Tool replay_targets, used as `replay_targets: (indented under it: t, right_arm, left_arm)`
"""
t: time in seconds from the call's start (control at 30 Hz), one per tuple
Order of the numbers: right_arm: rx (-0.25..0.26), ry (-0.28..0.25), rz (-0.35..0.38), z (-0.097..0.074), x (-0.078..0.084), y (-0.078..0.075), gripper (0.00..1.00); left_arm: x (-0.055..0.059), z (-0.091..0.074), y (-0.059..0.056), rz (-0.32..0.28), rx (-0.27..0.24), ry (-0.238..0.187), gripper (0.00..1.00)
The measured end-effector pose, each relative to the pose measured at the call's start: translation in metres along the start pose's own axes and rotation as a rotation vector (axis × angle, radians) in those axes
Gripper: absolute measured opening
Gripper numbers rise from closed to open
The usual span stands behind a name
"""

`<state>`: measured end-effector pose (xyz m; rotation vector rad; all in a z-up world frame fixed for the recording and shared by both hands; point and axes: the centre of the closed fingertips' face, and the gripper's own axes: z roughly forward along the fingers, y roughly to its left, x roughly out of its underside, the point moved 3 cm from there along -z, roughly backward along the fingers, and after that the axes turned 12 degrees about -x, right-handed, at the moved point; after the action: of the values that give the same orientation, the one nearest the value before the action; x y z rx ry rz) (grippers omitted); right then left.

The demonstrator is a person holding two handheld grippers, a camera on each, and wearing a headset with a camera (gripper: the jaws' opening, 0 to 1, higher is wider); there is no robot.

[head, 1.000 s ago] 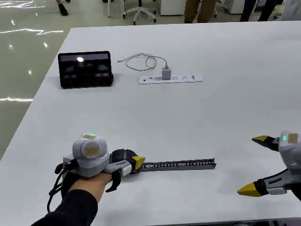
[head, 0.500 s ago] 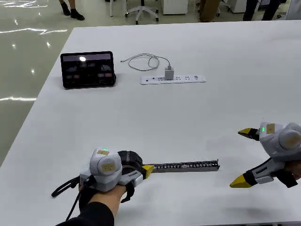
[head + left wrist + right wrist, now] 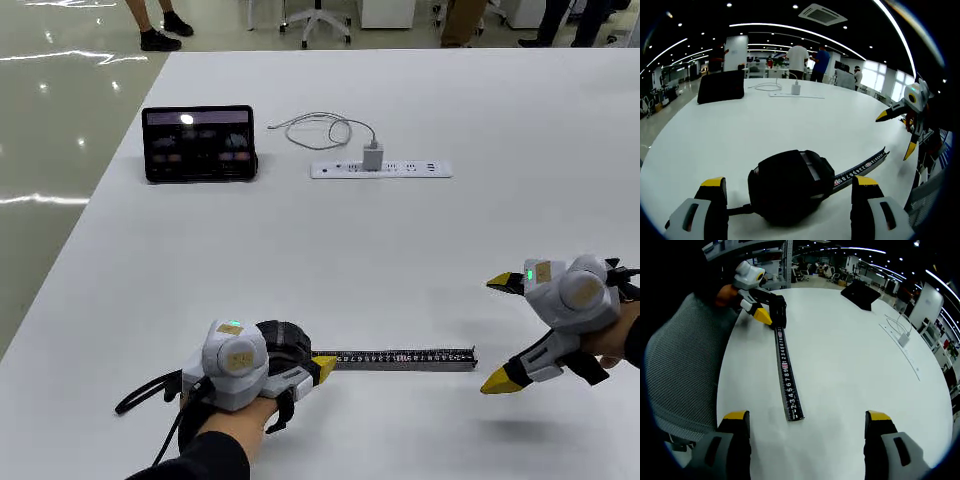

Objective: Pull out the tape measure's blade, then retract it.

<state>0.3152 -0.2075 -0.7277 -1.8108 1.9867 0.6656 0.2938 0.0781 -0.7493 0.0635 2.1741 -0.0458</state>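
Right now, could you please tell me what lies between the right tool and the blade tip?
Nothing but bare table: the head view shows a short gap between the right tool and the blade tip.

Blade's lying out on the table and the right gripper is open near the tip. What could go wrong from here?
1. The blade tip lies free, with the right gripper open and apart from it. An unguided retract could whip the blade back hard.
2. The left gripper straddles the tape measure case with gaps visible on both sides, so it looks unclamped. The case could slide or twist on the table once the blade moves.
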Motion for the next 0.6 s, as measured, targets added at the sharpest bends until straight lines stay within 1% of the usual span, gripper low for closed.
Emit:
replay_targets:
  t: [0.07,0.1,0.17,0.2,0.23,0.27,0.43,0.5,0.53,0.57,0.6]
  right_arm:
    - [-0.006,0.016,-0.021,0.006,0.002,-0.002,0.85]
    - [-0.01,0.023,-0.024,0.008,0.004,-0.002,0.82]
    - [-0.029,0.06,-0.053,0.013,0.008,-0.002,0.74]
    - [-0.03,0.061,-0.057,0.015,0.008,-0.002,0.69]
    - [-0.045,0.061,-0.061,0.017,0.008,-0.001,0.63]
    - [-0.053,0.065,-0.061,0.019,0.008,-0.001,0.6]
    - [-0.096,0.106,-0.074,0.026,0.013,0.002,0.39]
    - [-0.108,0.107,-0.053,0.028,0.013,0.002,0.36]
    - [-0.109,0.113,-0.065,0.029,0.014,0.002,0.35]
    - [-0.111,0.123,-0.079,0.03,0.015,0.002,0.33]
    - [-0.115,0.124,-0.074,0.031,0.015,0.001,0.31]
  left_arm:
    - [-0.004,-0.001,0.0,-0.009,-0.001,-0.021,1.0]
    - [-0.004,-0.001,0.0,-0.01,0.0,-0.022,1.0]
    - [-0.004,-0.001,-0.001,-0.007,0.003,-0.023,1.0]
    - [-0.003,0.0,-0.002,-0.004,0.003,-0.019,1.0]
    - [-0.002,0.001,-0.002,0.003,0.005,-0.019,1.0]
    - [-0.003,0.001,-0.002,0.002,0.006,-0.023,1.0]
    - [-0.004,0.002,0.0,-0.004,0.001,-0.036,1.0]
    - [-0.002,0.001,-0.001,0.009,0.005,-0.033,1.0]
    - [-0.002,0.001,-0.002,0.015,0.006,-0.034,1.0]
    - [-0.004,0.001,-0.002,0.013,0.009,-0.045,1.0]
    - [-0.005,0.001,-0.002,0.013,0.01,-0.049,0.99]
